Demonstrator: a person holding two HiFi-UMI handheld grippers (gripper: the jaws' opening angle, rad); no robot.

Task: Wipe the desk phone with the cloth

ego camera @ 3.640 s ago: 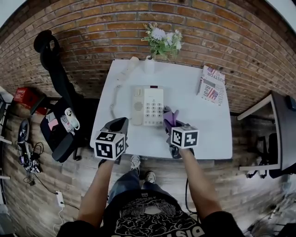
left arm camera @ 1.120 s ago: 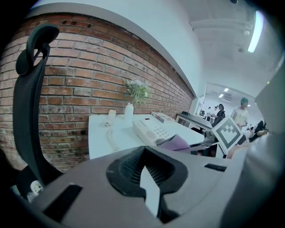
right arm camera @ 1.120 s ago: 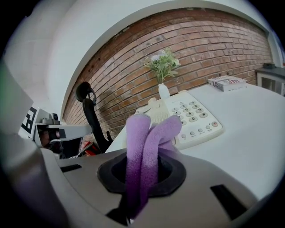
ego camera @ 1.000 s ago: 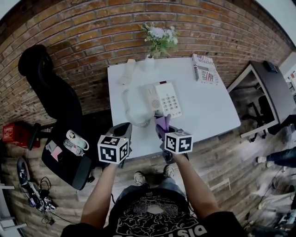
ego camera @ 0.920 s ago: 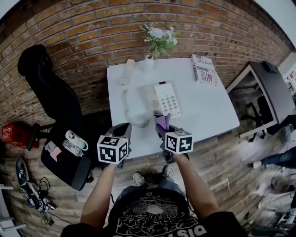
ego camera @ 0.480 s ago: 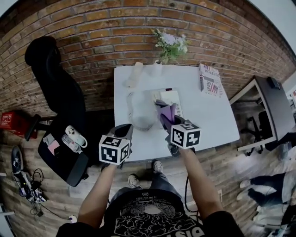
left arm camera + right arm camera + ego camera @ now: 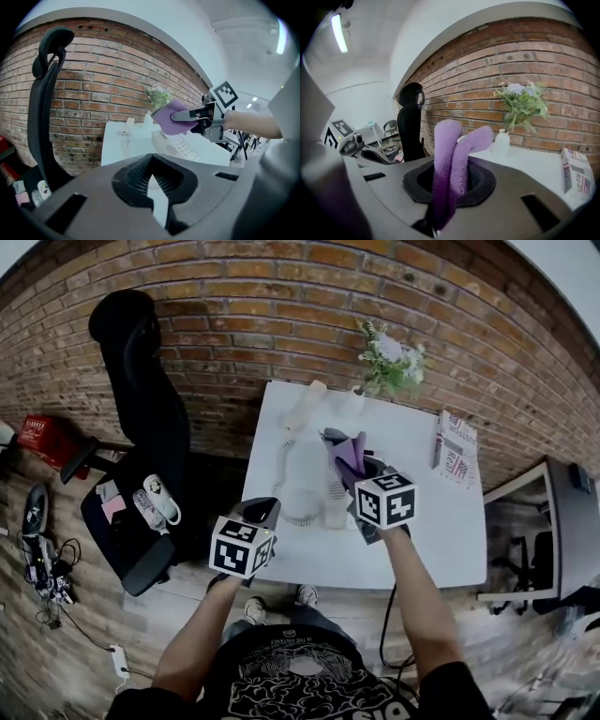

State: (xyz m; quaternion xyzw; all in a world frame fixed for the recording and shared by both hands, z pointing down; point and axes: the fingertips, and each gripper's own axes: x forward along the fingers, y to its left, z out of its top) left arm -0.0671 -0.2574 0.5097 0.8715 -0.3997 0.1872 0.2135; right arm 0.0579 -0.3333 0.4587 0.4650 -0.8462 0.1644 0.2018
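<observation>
Approaching step: right gripper (image 7: 364, 474) is pinching the purple cloth (image 7: 450, 164) and hanging above the desk phone (image 7: 180, 147); wiping is probably not yet starting.
Left gripper (image 7: 154, 197): jaws are pressing together on nothing, near the table (image 7: 422, 549) front edge.
Next move: lowering the cloth lightly onto the keypad, without shoving the phone.
Views: left gripper view is showing cloth apparently clear of the phone; right gripper view is showing only brick wall (image 7: 487, 70), chair (image 7: 410, 122), vase (image 7: 501, 143).

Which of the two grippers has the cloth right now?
The right gripper: the purple cloth is clamped in its jaws. The left gripper has its jaws shut on nothing.
</observation>
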